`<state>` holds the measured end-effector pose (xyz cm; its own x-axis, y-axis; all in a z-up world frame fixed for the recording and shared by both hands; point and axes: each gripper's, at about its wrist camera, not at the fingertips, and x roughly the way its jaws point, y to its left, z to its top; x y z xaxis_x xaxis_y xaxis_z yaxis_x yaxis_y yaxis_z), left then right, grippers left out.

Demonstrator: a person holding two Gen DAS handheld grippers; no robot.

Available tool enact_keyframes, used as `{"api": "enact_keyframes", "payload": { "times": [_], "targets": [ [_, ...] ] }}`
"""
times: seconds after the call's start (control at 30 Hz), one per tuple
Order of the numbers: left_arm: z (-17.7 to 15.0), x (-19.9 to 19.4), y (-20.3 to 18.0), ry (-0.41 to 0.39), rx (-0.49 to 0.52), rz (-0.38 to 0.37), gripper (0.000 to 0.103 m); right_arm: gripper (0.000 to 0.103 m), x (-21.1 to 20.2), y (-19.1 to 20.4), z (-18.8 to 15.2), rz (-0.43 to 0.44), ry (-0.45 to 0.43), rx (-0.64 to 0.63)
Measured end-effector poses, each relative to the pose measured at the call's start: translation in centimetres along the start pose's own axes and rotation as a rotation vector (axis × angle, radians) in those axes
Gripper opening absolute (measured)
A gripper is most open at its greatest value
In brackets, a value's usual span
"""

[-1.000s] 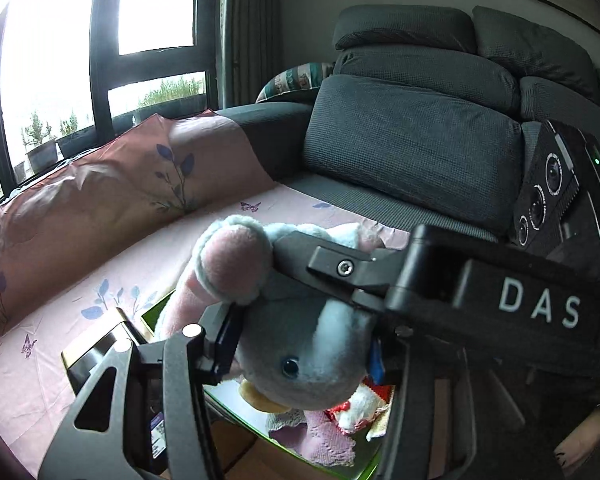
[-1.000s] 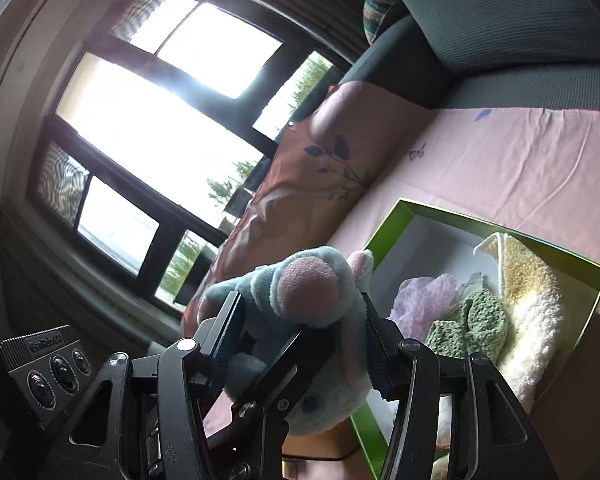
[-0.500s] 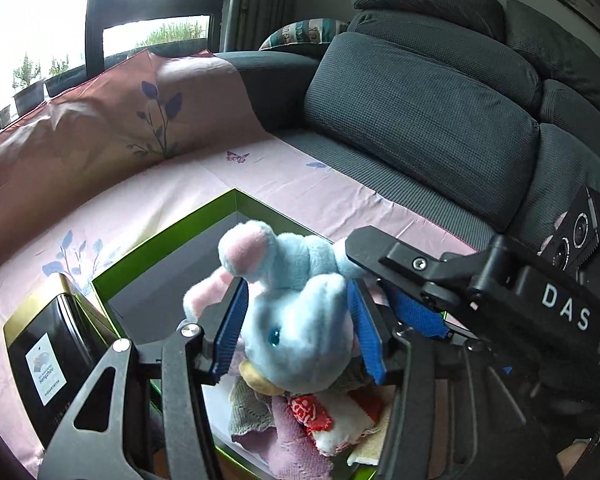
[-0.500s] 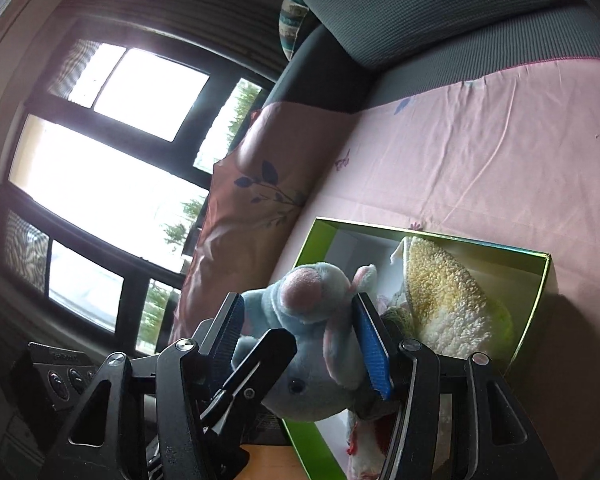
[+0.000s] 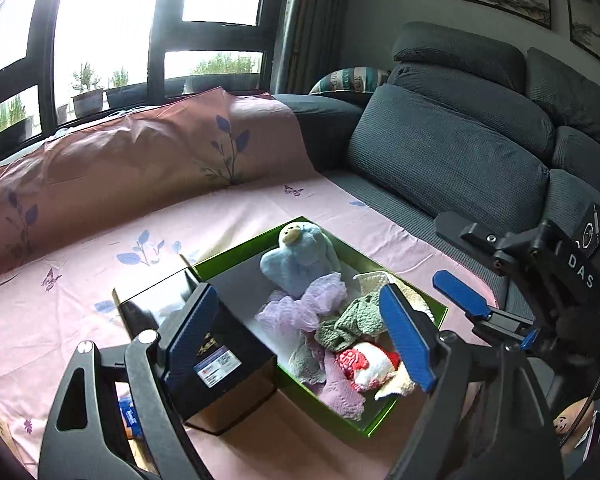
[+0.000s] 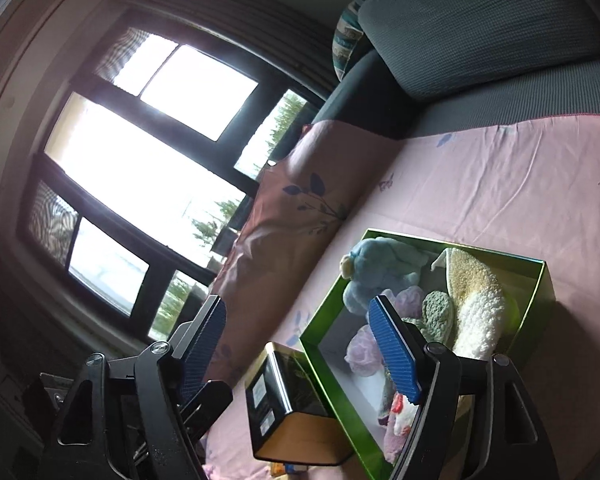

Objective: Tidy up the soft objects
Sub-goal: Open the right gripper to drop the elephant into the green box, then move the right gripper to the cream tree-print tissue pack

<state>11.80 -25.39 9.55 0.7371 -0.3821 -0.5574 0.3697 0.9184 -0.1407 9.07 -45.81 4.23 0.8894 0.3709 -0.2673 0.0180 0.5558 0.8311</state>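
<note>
A light-blue plush toy [image 5: 300, 256] [image 6: 376, 268] lies free in the far corner of the green box [image 5: 244, 242] [image 6: 460, 246]. Beside it in the box are a lilac mesh pouf [image 5: 304, 308], a green knitted piece [image 5: 352, 320], a red-and-white knit [image 5: 364, 364] and a cream fleece [image 6: 476, 300]. My left gripper [image 5: 300, 320] hovers above the box's near side, its jaws opening with nothing between them. My right gripper [image 6: 300, 340] [image 5: 496, 316] hangs at the box's right, jaws also opening and empty.
A black tin [image 5: 220, 368] [image 6: 284, 400] stands against the box's left wall. Everything rests on a pink floral sheet [image 5: 100, 272] spread over a grey sofa [image 5: 452, 160]. A striped cushion [image 5: 352, 80] sits in the corner, with windows behind.
Both grippers held the blue plush toy together before. They have let go of it, it now lies in the box, and both have drawn back with jaws spread wide.
</note>
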Motion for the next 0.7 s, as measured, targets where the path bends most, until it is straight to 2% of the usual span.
{"api": "enact_keyframes", "payload": {
  "times": [0.1, 0.2, 0.33, 0.5, 0.6, 0.7],
  "targets": [
    [-1.2, -2.1, 2.2, 0.009, -0.048, 0.053, 0.083, 0.078, -0.3, 1.7, -0.8, 0.022, 0.026, -0.044],
    [-2.7, -4.3, 4.8, 0.003, -0.108, 0.124, 0.083, 0.085, -0.1, 3.7, -2.1, 0.035, 0.074, -0.119],
    [-5.0, -7.1, 9.1, 0.000, -0.235, 0.183, 0.086, 0.086, 1.2, 7.0, -4.7, 0.029, 0.192, -0.279],
    [-8.6, -9.4, 13.9, 0.015, -0.389, 0.221, 0.087, 0.086, 3.4, 9.7, -8.9, 0.041, 0.377, -0.386],
    [-11.3, -9.1, 16.0, 0.069, -0.469, 0.225, 0.087, 0.086, 4.6, 10.8, -11.5, 0.073, 0.471, -0.417],
    [-13.9, -8.3, 17.2, 0.119, -0.522, 0.200, 0.086, 0.086, 6.3, 11.3, -14.4, 0.063, 0.570, -0.438]
  ]
}}
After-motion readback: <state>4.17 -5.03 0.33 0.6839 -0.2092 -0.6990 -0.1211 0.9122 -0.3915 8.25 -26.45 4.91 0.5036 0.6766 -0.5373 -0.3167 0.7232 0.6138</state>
